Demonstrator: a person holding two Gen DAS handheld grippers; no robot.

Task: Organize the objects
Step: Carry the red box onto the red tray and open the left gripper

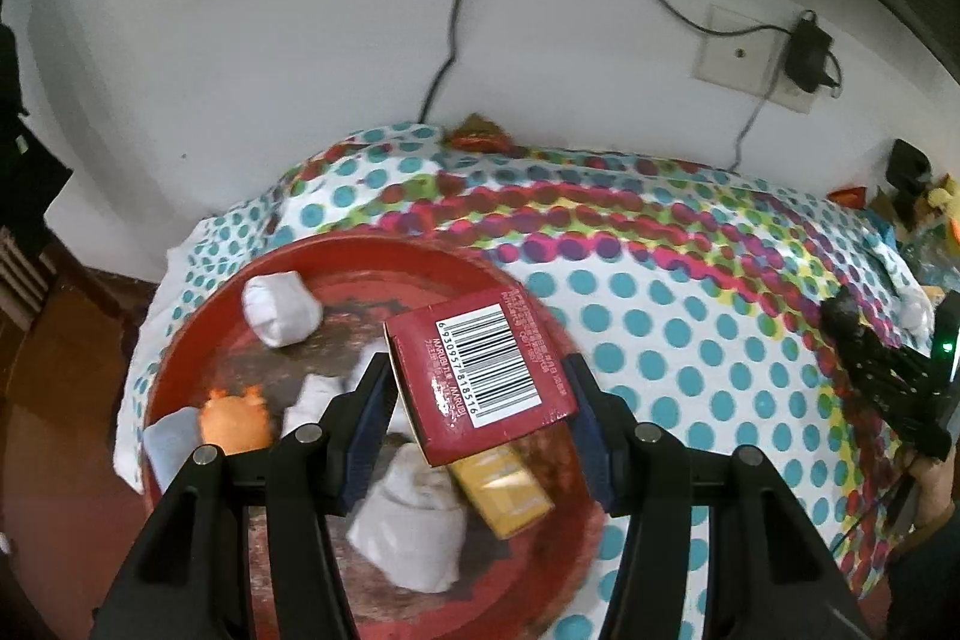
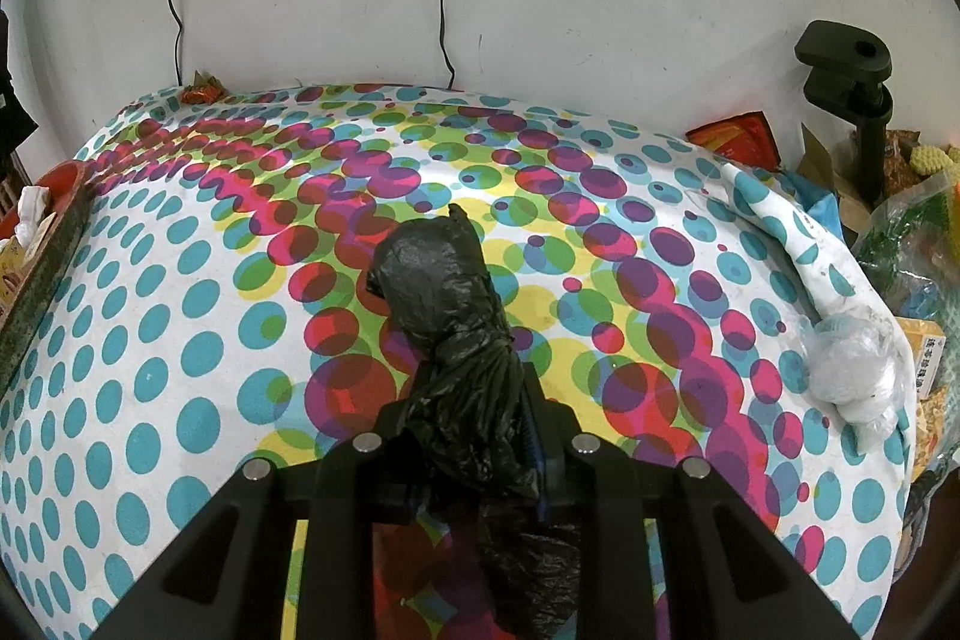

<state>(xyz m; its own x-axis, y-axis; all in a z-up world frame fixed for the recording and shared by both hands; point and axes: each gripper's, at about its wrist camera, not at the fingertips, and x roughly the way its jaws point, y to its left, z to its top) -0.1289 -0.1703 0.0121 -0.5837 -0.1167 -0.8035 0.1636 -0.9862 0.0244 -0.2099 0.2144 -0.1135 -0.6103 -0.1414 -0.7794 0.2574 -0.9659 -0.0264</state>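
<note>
Left wrist view: a red barcoded box (image 1: 489, 367) is clamped in the half-open left gripper (image 1: 480, 409) above the red tray (image 1: 198, 304); release there seems next. The right gripper (image 2: 474, 400) is pinched tight on a black plastic bag (image 2: 438, 280) over the spotted cloth (image 2: 150, 340).

The red box (image 1: 486, 370) carries a white barcode label printed with the number 6930957818516 and beside it the word MARUBI, while its other small print is too blurred to read.

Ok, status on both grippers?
Left gripper shut on red box, over red tray. Right gripper shut on black bag. Nothing blocking.
</note>
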